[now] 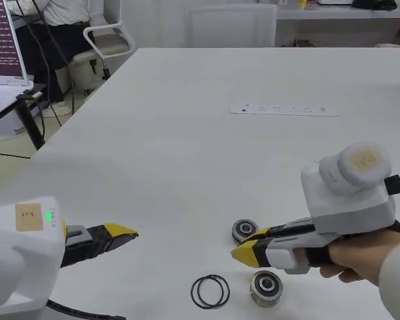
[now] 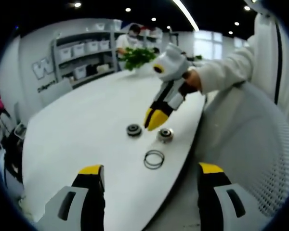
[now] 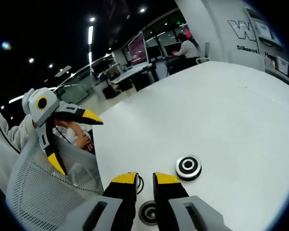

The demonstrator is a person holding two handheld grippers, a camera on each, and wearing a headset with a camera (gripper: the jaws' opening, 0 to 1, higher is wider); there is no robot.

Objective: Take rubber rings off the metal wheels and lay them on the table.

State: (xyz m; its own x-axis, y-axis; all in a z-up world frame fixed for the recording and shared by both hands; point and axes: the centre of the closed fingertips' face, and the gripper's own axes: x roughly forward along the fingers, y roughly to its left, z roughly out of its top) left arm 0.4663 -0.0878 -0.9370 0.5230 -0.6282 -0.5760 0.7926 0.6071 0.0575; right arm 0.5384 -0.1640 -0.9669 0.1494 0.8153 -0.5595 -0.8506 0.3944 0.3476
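The left gripper (image 2: 151,169) has its fingers released, spread wide with nothing between them. Well ahead of them, two thin black rubber rings (image 2: 154,159) lie overlapped and flat on the white table (image 1: 187,133).

The right gripper (image 3: 145,179) has its yellow fingertips drawn almost together with only a narrow slit between, and it grips nothing. In the head view these tips sit between two metal wheels. One wheel (image 1: 245,230) lies just beyond the tips, to their far side. The other wheel (image 1: 265,288) lies on their near side, partly under the fingers in the right gripper view. The rings rest just beside this nearer wheel, on the side towards the left gripper's fingers, apart from both pairs of tips.
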